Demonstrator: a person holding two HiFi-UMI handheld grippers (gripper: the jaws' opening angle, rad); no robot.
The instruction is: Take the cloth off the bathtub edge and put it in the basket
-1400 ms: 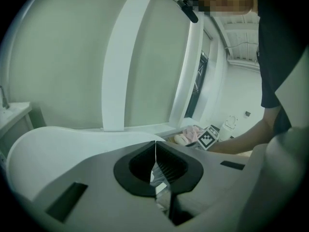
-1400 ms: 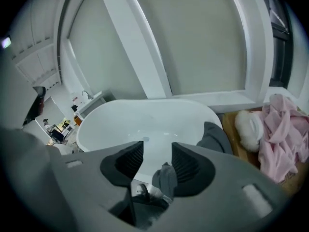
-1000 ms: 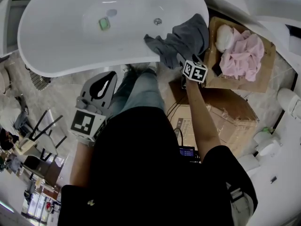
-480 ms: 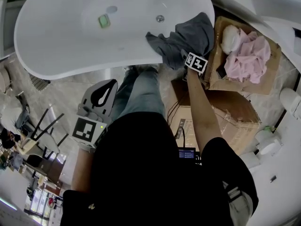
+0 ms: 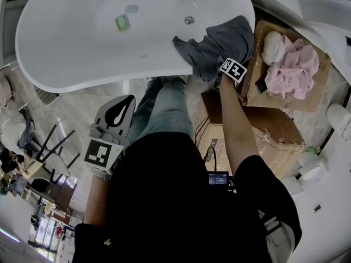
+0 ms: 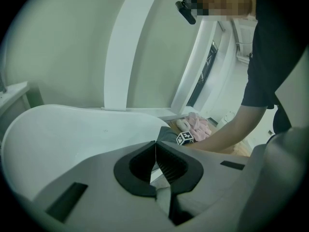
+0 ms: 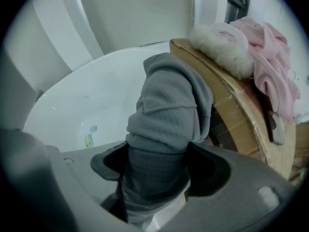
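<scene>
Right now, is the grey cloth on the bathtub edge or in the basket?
On the edge: the grey cloth drapes over the bathtub rim, outside the cardboard basket that holds pink fabric.

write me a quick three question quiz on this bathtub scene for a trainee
1. True or false: the left gripper holds the grey cloth.
2. What lies in the cardboard box? A) pink fabric B) bottles C) nothing
3. Which gripper has the cloth between its jaws?

Key:
1. False. Its jaws are shut together with nothing between them.
2. A
3. The right gripper. Its jaws have just been closing on the cloth, which is draped over the bathtub edge.
</scene>
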